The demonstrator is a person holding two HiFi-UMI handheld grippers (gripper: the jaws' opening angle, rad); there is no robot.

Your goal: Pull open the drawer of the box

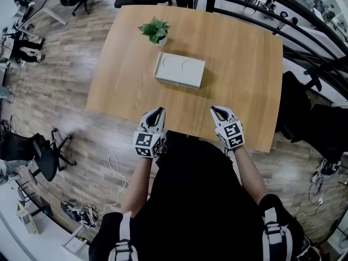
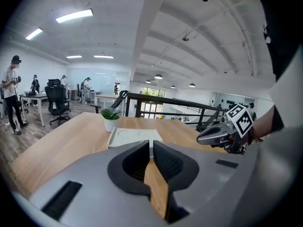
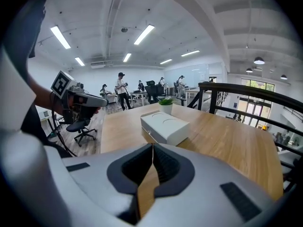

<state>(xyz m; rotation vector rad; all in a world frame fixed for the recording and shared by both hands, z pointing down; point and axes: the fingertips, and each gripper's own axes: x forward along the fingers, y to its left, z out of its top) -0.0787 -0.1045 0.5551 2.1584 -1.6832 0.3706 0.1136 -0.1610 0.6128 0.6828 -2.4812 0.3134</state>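
Observation:
A white box (image 1: 180, 70) lies in the middle of the wooden table (image 1: 239, 91), its drawer front facing the near edge; it also shows as the box (image 2: 134, 137) ahead of the left jaws and the box (image 3: 164, 126) ahead of the right jaws. My left gripper (image 1: 158, 112) hovers over the table's near edge, left of the box, shut and holding nothing. My right gripper (image 1: 215, 111) hangs at the same edge to the right, also shut and empty. Both are well short of the box. In the left gripper view the right gripper (image 2: 201, 138) appears at the right.
A small potted plant (image 1: 155, 30) stands just behind the box. A black railing (image 1: 272, 15) runs past the table's far right side. Office chairs (image 1: 46, 151) and cables (image 1: 111, 165) lie on the wooden floor at left. People stand at desks far off.

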